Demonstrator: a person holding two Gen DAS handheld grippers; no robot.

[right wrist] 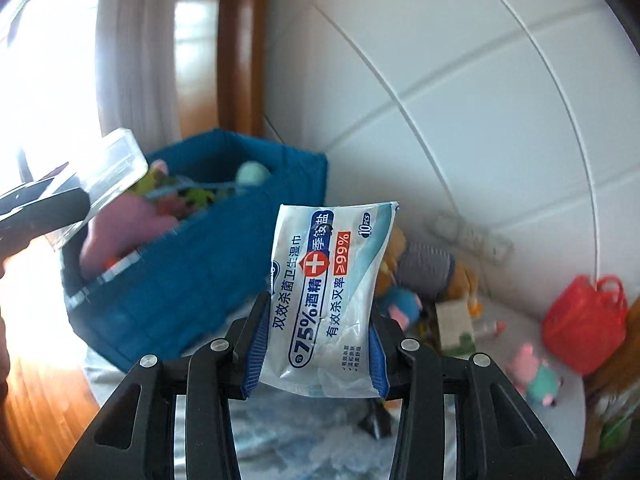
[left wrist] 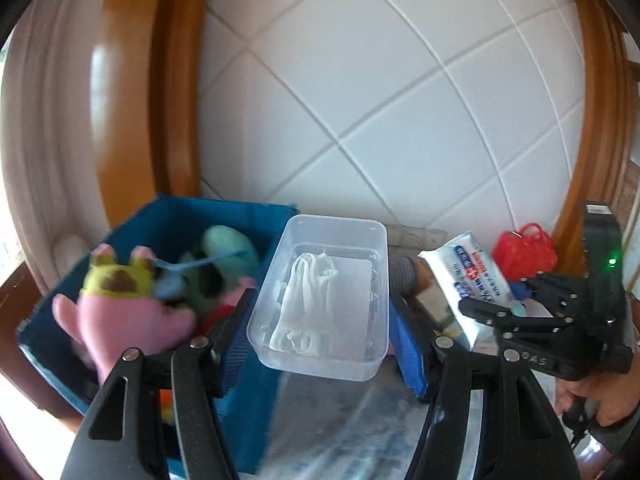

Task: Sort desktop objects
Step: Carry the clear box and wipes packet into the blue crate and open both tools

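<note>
Above the cluttered desktop, each gripper held one item.

The left gripper had its blue ribbed pads closed on a clear, rounded-corner plastic box with crumpled white material inside, raised beside a blue fabric bin full of soft plush toys. The right gripper pinched a glossy, crinkled wet-wipe packet upright between its pads. A red mesh basket sat by the white tiled wall.
</note>
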